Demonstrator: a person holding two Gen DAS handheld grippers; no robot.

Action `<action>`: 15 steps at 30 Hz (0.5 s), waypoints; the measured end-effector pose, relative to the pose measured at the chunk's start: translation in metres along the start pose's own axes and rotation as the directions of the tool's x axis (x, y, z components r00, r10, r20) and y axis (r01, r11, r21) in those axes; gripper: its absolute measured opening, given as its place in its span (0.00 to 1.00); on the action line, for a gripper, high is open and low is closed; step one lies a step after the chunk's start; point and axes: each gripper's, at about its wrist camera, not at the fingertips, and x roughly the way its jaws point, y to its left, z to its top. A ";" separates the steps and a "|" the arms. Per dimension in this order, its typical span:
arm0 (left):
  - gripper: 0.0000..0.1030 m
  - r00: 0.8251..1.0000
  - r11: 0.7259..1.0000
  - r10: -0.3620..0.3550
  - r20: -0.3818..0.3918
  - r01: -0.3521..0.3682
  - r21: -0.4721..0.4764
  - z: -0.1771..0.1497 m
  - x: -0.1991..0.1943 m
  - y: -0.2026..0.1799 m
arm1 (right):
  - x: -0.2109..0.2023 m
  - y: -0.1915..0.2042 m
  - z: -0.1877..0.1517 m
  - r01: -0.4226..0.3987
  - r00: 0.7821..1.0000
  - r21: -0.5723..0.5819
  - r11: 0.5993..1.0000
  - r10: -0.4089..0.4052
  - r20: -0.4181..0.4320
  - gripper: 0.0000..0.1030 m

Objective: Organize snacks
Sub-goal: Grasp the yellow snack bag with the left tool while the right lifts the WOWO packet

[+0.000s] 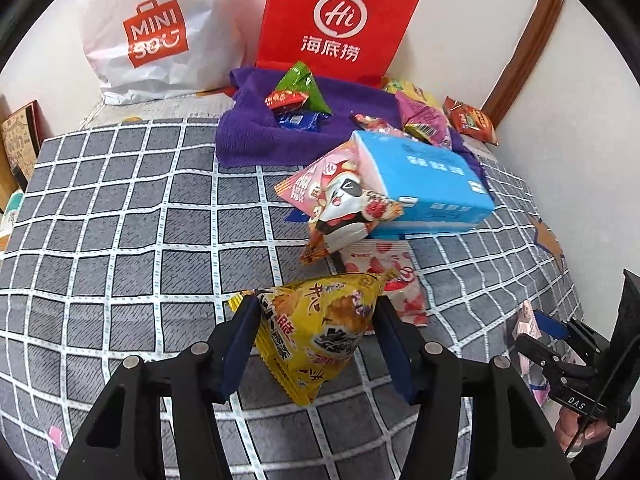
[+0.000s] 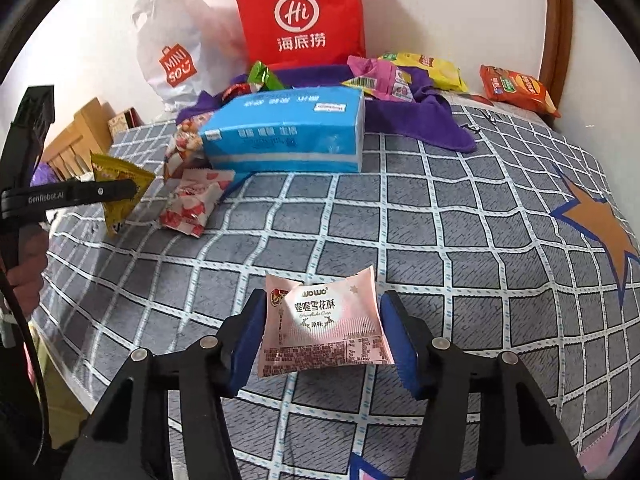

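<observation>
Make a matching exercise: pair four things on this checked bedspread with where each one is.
Things:
1. yellow triangular snack packet
2. pale pink flat snack packet
3. blue rectangular tissue pack
4. green foil snack packet

Places:
A. on the purple towel
B. between the fingers of the right hand-held gripper
C. lying partly over a pink-and-white panda packet
D. gripped by the left hand-held gripper

Pairs: 1-D, 2-B, 3-C, 4-A

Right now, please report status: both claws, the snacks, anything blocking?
Left claw shut on yellow snack packet, lifted. Right claw shut on pink snowflake crisp packet. Blue tissue pack lies among the loose snacks ahead.
</observation>
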 end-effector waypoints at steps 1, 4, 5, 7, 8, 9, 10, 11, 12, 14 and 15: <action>0.54 1.000 1.000 -0.003 0.005 0.003 0.001 0.000 -0.003 -0.001 | -0.003 0.001 0.001 -0.004 1.000 0.001 1.000 0.004 0.006 0.56; 0.54 1.000 1.000 -0.005 0.014 0.005 0.001 -0.002 -0.012 -0.007 | -0.012 0.004 0.005 -0.002 1.000 -0.006 1.000 0.002 0.026 0.56; 0.54 1.000 1.000 -0.007 0.016 0.007 0.000 -0.002 -0.014 -0.009 | -0.014 0.005 0.007 -0.001 1.000 -0.005 1.000 0.001 0.029 0.56; 0.54 1.000 1.000 -0.015 0.021 0.015 -0.002 -0.003 -0.019 -0.013 | -0.021 0.007 0.011 0.000 0.999 -0.002 1.000 0.000 0.039 0.56; 0.54 1.000 1.000 -0.019 0.022 0.020 -0.004 -0.004 -0.021 -0.016 | -0.024 0.008 0.013 -0.002 0.999 0.001 1.000 0.002 0.046 0.56; 0.54 0.999 1.000 -0.023 0.022 0.023 -0.005 -0.004 -0.024 -0.018 | -0.026 0.008 0.014 -0.003 0.999 0.005 1.000 0.003 0.050 0.56; 0.54 0.999 1.000 -0.027 0.022 0.028 -0.005 -0.004 -0.026 -0.021 | -0.030 0.009 0.017 -0.002 0.998 0.010 1.000 0.002 0.056 0.56; 0.54 0.999 0.999 -0.034 0.023 0.034 -0.006 -0.004 -0.029 -0.023 | -0.033 0.009 0.019 -0.002 0.998 0.012 1.000 0.001 0.061 0.56; 0.54 0.999 0.999 -0.039 0.024 0.039 -0.006 -0.004 -0.030 -0.024 | -0.035 0.009 0.021 0.000 0.998 0.014 1.000 -0.001 0.064 0.56; 0.54 0.998 0.999 -0.047 0.030 0.048 -0.007 -0.002 -0.036 -0.030 | -0.041 0.010 0.026 0.007 0.997 0.021 1.000 -0.009 0.077 0.56; 0.53 0.998 0.999 -0.048 0.034 0.048 -0.007 -0.001 -0.038 -0.031 | -0.043 0.010 0.028 0.009 0.997 0.023 1.000 -0.011 0.082 0.56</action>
